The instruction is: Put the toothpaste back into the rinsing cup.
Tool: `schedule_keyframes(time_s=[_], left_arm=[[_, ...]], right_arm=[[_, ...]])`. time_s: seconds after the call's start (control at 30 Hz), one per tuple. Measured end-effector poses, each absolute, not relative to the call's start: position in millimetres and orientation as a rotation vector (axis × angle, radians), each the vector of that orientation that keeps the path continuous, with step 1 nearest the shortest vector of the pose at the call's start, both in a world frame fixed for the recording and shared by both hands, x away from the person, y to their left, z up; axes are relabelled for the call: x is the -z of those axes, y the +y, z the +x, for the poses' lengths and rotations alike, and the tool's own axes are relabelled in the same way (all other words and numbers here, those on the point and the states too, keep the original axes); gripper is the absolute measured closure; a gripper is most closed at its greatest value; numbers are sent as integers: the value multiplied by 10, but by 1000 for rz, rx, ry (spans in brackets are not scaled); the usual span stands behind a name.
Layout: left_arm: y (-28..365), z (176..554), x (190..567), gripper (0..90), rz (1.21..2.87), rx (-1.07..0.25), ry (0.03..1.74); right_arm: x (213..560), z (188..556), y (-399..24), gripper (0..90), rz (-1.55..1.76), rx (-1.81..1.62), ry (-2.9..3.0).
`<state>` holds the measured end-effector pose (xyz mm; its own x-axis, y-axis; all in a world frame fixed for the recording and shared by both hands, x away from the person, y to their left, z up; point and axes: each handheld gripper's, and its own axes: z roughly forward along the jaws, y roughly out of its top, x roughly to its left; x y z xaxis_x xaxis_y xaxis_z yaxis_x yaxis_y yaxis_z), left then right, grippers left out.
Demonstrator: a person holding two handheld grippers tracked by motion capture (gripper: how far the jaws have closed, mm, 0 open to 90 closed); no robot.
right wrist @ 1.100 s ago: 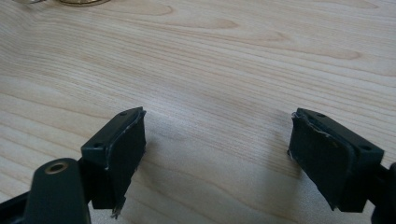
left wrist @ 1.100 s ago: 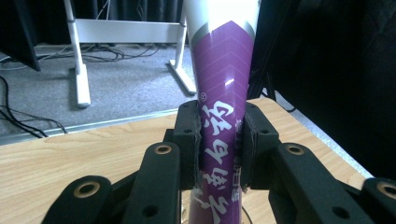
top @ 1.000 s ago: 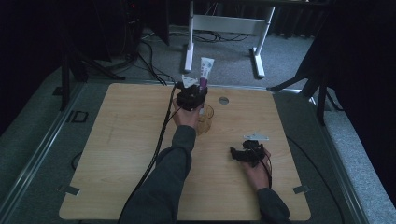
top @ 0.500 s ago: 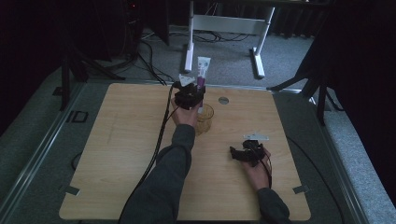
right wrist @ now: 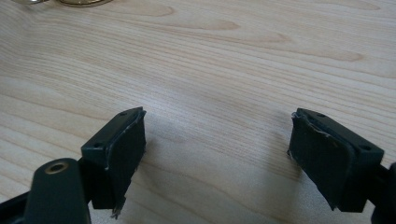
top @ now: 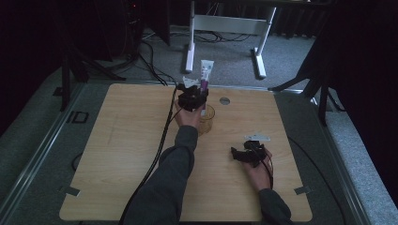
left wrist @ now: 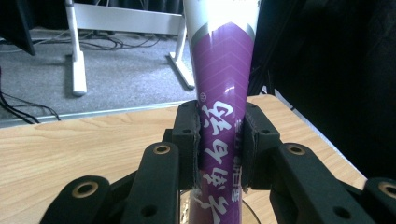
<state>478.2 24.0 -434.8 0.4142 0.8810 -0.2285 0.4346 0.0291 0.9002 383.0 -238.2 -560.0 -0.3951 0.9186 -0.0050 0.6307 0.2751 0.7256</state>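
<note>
A purple and white toothpaste tube (left wrist: 219, 93) stands upright, its lower end inside a clear yellowish glass (top: 207, 118) near the table's far middle. My left gripper (left wrist: 219, 144) is shut on the tube, both pads pressed against its purple sides; in the high view that gripper (top: 192, 97) sits just left of the tube (top: 205, 75). My right gripper (right wrist: 217, 154) rests low over bare wood with its jaws wide open and nothing between them. From above it (top: 248, 153) lies at the near right of the table.
The wooden table (top: 122, 140) has a small round grommet (top: 225, 100) behind the glass. A white desk frame (top: 225, 28) stands on the grey floor beyond the far edge. Cables trail from both grippers. Bare wood spreads left of my left arm.
The tube and my left gripper have barely shifted over the glass. The right gripper has stayed in place.
</note>
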Motion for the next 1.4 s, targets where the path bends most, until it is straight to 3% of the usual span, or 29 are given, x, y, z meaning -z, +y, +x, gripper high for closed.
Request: schedule_keyframes(time_s=[1.4], left_arm=[[50,4803,4661,692,1774,-469,1209]], right_arm=[[5600,3836,-2378,185,1396,-910,2127]])
